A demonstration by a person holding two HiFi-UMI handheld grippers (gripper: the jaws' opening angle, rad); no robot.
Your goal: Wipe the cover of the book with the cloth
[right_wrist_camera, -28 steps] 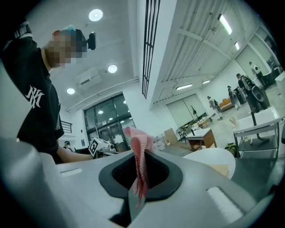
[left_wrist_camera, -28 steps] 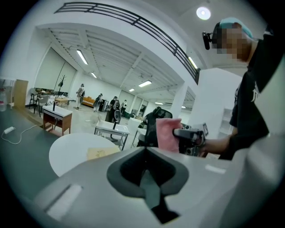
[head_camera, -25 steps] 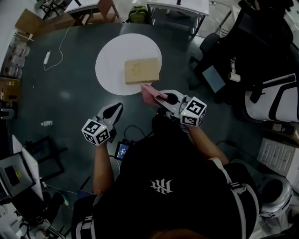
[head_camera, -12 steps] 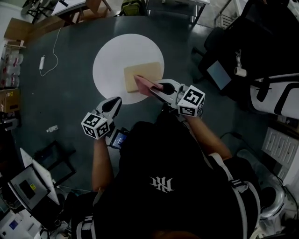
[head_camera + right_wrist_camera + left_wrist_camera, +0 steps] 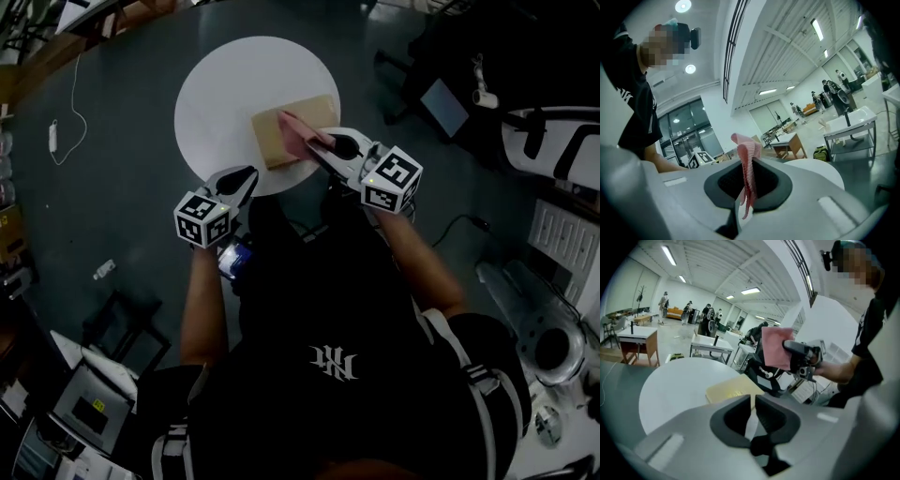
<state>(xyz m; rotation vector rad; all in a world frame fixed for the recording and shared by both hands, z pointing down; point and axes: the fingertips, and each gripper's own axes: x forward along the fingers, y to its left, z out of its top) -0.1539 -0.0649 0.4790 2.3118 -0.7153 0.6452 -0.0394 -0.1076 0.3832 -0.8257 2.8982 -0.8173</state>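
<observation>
Cloth [image 5: 298, 127] — pink, ribbed, pinched in right tongs [image 5: 317, 150] over tan rectangular book [image 5: 273, 142] | left tongs [image 5: 247, 177] — just cracking open, empty

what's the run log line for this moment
right hand-held gripper: shut on cloth | cloth: above book, not touching | left hand-held gripper: jaws just opening, empty

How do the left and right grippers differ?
The right gripper is shut on the pink cloth over the book; the left gripper is empty, its jaws have just been opening. The right reaches over the book, the left only the table edge. Both bear marker cubes.
</observation>
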